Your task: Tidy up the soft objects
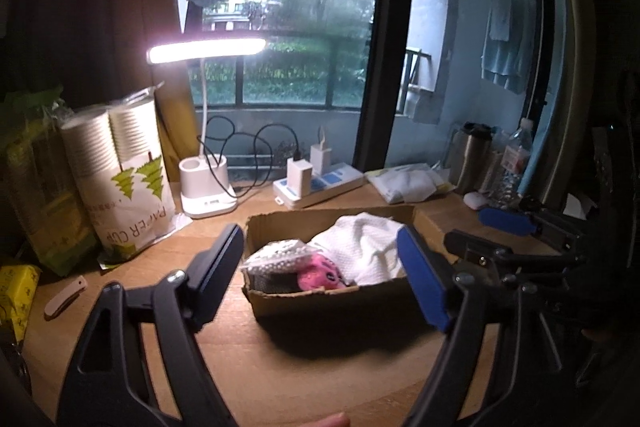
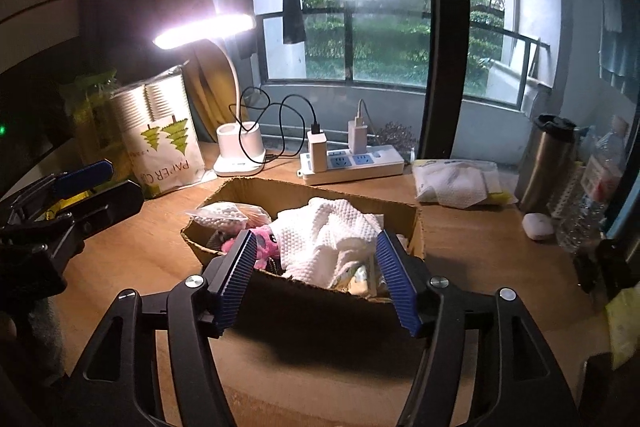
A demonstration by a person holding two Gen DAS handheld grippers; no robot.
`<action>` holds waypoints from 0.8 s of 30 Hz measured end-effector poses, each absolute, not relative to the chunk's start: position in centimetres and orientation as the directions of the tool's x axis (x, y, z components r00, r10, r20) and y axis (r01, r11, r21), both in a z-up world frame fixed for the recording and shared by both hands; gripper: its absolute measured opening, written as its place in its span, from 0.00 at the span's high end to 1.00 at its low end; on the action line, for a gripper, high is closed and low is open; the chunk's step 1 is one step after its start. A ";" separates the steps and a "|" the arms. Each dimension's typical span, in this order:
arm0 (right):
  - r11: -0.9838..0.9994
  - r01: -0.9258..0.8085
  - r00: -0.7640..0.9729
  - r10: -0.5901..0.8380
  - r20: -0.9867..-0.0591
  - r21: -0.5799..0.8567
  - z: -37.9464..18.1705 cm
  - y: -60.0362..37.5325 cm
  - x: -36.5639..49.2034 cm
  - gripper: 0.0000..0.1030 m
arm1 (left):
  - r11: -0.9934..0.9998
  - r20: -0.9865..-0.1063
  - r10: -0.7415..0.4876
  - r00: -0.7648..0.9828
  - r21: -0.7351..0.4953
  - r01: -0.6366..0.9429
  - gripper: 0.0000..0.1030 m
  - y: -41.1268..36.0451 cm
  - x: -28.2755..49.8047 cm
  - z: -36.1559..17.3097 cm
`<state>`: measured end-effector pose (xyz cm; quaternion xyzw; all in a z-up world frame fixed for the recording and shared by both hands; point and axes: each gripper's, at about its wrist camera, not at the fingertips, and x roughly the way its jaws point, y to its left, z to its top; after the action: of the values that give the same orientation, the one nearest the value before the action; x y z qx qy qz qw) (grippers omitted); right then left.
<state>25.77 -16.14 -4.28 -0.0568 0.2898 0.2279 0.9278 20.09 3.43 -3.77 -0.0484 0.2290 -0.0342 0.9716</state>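
Observation:
A shallow cardboard box (image 1: 280, 223) (image 2: 256, 187) stands on the wooden desk. In it lie a white textured cloth (image 1: 364, 247) (image 2: 324, 235), a pink plush toy (image 1: 320, 273) (image 2: 266, 243) and a clear bag of white beads (image 1: 276, 257) (image 2: 228, 213). My left gripper (image 1: 320, 263) is open and empty, held in front of the box. My right gripper (image 2: 316, 259) is open and empty, just before the box's near wall. The right gripper shows at the right of the left wrist view (image 1: 500, 227), the left gripper at the left of the right wrist view (image 2: 92, 187).
Behind the box stand a lit white desk lamp (image 1: 206, 187) (image 2: 240, 151), a power strip with chargers (image 1: 320, 183) (image 2: 352, 163), a paper cup pack (image 1: 124, 171) (image 2: 164, 135), a tissue pack (image 1: 408, 183) (image 2: 460, 183), a steel tumbler (image 2: 548, 159) and a water bottle (image 2: 588, 203). A small folding knife (image 1: 64, 299) lies at left.

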 end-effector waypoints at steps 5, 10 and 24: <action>0.894 -0.447 0.752 0.386 -0.534 0.018 -3.0 -17.0 23.7 0.36 | 0.993 -0.420 -0.093 0.902 -0.102 0.055 0.21 2.7 18.4 -2.7; 0.899 -0.439 0.775 0.382 -0.503 0.007 -1.7 -17.9 21.7 0.36 | 0.994 -0.398 -0.096 0.912 -0.086 0.067 0.19 1.9 16.5 -1.6; 0.908 -0.419 0.833 0.375 -0.406 -0.020 2.4 -20.1 16.2 0.35 | 0.998 -0.336 -0.033 0.941 -0.065 0.011 0.18 0.7 12.2 2.1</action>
<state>16.22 -20.10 2.39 -0.0538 0.2007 0.2077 0.9559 12.18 0.70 2.11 -0.0313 0.1709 -0.0113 0.9847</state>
